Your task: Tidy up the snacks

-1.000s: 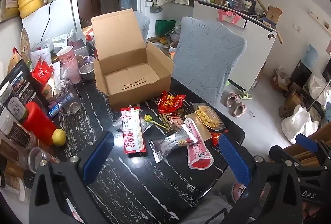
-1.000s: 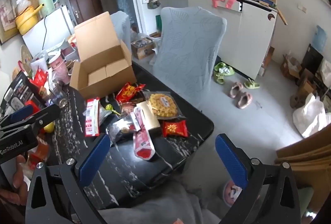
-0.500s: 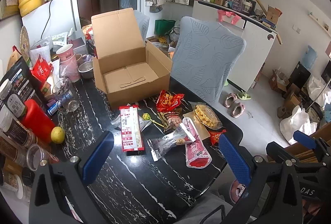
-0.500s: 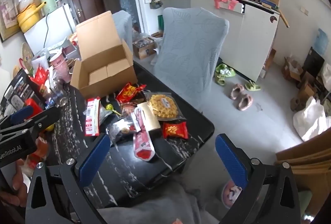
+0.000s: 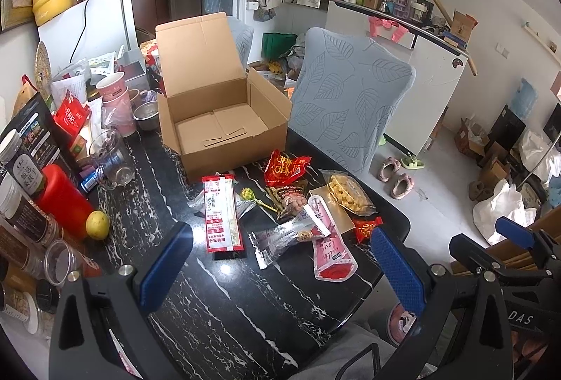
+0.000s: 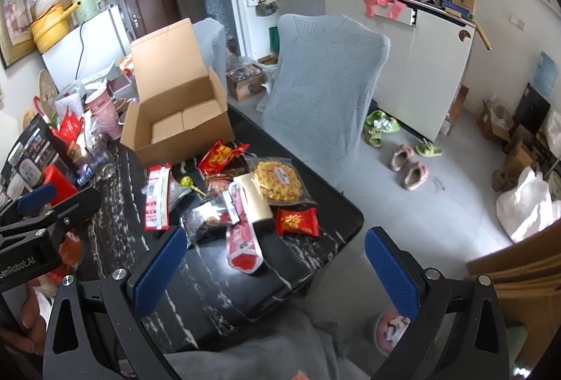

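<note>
An open, empty cardboard box [image 5: 217, 131] [image 6: 178, 124] stands at the back of the black marble table [image 5: 196, 278]. Snack packets lie in front of it: a long red-and-white packet [image 5: 221, 213], a red crinkled bag [image 5: 284, 166], a clear bag of yellow snacks [image 5: 345, 192] [image 6: 277, 181], a pink-red pouch [image 5: 331, 255] [image 6: 242, 241], a small red packet [image 6: 297, 221] and a gold box [image 6: 253, 201]. My left gripper [image 5: 280, 269] is open and empty, above the table's near part. My right gripper [image 6: 271, 269] is open and empty, above the table's near right corner.
Jars, a red bottle [image 5: 61, 197], a lemon [image 5: 97, 225], a glass jug [image 5: 112, 159] and cups crowd the table's left side. A chair with a grey leaf-patterned cover [image 5: 350, 102] stands at the table's far right edge. Slippers [image 6: 410, 166] lie on the floor.
Both views have shifted slightly; the table and snacks sit a little lower and nearer in the frames. Nothing on the table has moved.
</note>
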A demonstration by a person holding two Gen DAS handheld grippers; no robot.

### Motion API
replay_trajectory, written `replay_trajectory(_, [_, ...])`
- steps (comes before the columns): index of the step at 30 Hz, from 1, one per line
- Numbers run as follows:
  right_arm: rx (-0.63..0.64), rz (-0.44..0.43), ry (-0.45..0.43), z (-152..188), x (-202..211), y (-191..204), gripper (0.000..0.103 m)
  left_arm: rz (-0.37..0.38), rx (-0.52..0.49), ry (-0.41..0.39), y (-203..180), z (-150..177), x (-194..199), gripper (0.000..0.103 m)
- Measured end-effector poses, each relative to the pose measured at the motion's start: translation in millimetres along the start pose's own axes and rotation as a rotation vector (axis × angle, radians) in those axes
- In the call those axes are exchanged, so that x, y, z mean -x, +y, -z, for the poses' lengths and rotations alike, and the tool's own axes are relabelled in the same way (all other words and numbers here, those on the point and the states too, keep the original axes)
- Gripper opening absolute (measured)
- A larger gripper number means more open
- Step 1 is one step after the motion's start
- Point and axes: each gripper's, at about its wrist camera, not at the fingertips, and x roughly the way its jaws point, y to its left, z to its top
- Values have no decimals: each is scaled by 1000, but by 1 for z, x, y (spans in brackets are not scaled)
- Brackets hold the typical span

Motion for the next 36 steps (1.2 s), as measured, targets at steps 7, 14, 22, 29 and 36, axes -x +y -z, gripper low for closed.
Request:
replay_trajectory(7, [1, 3, -5, 0, 2, 0, 103, 10, -6, -4, -1, 4, 6, 103])
replay_trajectory(14, [-7, 19, -7, 1, 3, -2, 103, 19, -12, 3, -3, 2, 4, 103])
replay_trajectory(22, [-11, 21, -9, 2, 4, -3, 103, 32, -30, 2, -6, 1, 5, 103])
replay_trajectory(29, [-22, 30, -12, 3, 7, -6, 103, 39, -41, 0, -10, 2, 5, 103])
replay_trajectory(36, [-26, 35, -14, 5, 8, -7, 103, 44, -54, -7, -13, 2, 7, 103])
